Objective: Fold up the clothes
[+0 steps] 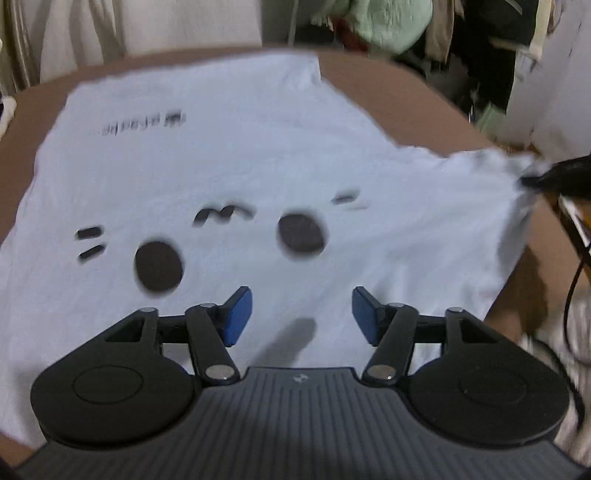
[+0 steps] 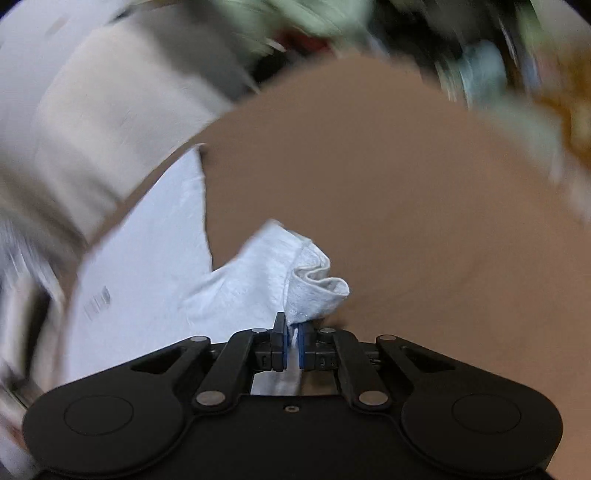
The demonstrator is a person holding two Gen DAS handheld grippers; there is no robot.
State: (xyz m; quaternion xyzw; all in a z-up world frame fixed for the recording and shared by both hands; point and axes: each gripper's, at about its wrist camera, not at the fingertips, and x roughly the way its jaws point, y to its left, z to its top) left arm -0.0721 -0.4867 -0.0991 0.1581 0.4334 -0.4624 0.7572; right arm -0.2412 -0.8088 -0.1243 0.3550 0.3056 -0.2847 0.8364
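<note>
Behind brown table (image 1: 369, 85), heaped clothes (image 1: 388, 22); right tool (image 2: 292, 345) pinches shirt (image 2: 258, 273)

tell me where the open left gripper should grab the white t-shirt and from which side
Probably the near edge of the white t-shirt, on the side away from the sleeve the right gripper already pinches. The shirt lies flat on the brown table, so the open left gripper would do best coming down at the border, sliding one finger under it. Mid-panel there is no fold to pinch.
</note>
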